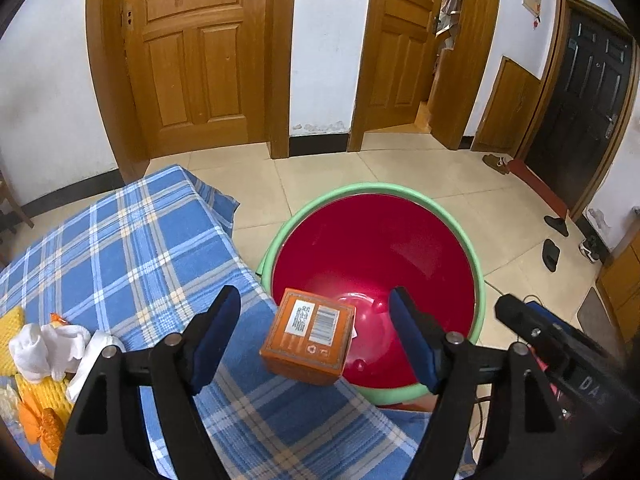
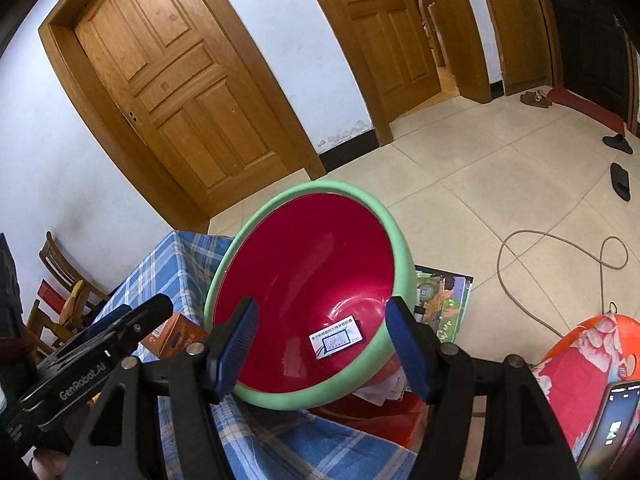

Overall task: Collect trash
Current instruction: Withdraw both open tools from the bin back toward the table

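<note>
An orange carton [image 1: 308,338] with a barcode label lies tilted at the edge of the blue plaid cloth [image 1: 120,248], partly over the basin. My left gripper [image 1: 316,336] stands open around it, and neither pad touches it. The basin [image 1: 482,280], red inside with a green rim, tilts toward the table. My right gripper [image 2: 320,344] straddles the near rim [image 2: 280,400] of the basin, one pad inside and one outside, and looks shut on it. A white sticker [image 2: 336,338] lies on the basin's bottom. In the right wrist view the carton [image 2: 176,338] shows behind the left gripper [image 2: 132,328].
White tissues [image 1: 48,348], yellow foam netting [image 1: 44,392] and orange wrappers [image 1: 40,424] lie on the cloth at the left. On the tiled floor are a printed sheet [image 2: 444,304], a looped cable [image 2: 560,252] and slippers [image 2: 620,180]. A wooden chair [image 2: 60,280] stands beside the table.
</note>
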Demonstrator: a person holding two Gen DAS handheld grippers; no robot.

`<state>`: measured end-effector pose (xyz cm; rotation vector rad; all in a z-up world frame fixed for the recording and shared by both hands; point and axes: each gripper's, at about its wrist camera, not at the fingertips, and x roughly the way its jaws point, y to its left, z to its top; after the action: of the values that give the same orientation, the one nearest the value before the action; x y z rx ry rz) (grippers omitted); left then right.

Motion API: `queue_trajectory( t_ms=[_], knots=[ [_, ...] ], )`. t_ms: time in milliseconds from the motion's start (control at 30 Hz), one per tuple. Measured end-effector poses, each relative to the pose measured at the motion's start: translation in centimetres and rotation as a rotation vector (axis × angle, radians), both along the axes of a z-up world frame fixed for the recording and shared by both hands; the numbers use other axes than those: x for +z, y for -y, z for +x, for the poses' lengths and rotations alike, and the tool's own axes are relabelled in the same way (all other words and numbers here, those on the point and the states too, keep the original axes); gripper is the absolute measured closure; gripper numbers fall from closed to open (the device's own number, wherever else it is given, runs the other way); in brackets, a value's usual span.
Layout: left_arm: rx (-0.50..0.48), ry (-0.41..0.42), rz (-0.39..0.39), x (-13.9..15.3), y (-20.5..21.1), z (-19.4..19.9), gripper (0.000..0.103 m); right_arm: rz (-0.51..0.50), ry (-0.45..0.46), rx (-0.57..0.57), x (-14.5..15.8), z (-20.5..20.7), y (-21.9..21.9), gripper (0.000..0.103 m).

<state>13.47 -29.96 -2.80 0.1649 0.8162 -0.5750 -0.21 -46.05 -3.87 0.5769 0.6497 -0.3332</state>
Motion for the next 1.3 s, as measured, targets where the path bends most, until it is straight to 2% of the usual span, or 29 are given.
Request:
queue_trajectory(
  t_ms=[267,367,400,433,667,767,833,1300],
  knots=[
    [0.027,-0.045,0.06,-1.9,-0.4,0.1,0.028,0.006,0.019,0.014,0.2,-0.3,-0.1,0.033],
    [0.027,-0.074,0.061,-2.7,-0.5,0.4,0.048,0.014,0.017,0.02,0.0,0.0,-0.1,0.033],
    [0.023,-0.086,0.062,-3.0,-0.4,0.5,0.054,0.018,0.016,0.023,-0.2,0.1,0.0,0.033],
    [0.02,-0.081,0.063,-3.1,-0.3,0.6,0.054,0.02,0.016,0.023,-0.2,0.1,0.0,0.033],
    [-0.02,-0.053,0.03,-2.2,1.4,0.9,0.053,0.028,0.007,0.011,-0.7,0.3,0.5,0.033],
    [-0.033,-0.059,0.018,-1.9,2.0,1.1,0.043,0.027,-0.006,0.005,-1.0,0.3,0.6,0.033],
    [-0.024,-0.059,0.01,-1.7,2.0,1.2,0.038,0.028,-0.012,0.002,-1.1,0.2,0.7,0.033],
    [0.068,-0.034,-0.003,0.5,-1.7,-0.1,0.033,0.018,0.005,0.034,0.0,-0.7,-1.0,0.033]
  ],
)
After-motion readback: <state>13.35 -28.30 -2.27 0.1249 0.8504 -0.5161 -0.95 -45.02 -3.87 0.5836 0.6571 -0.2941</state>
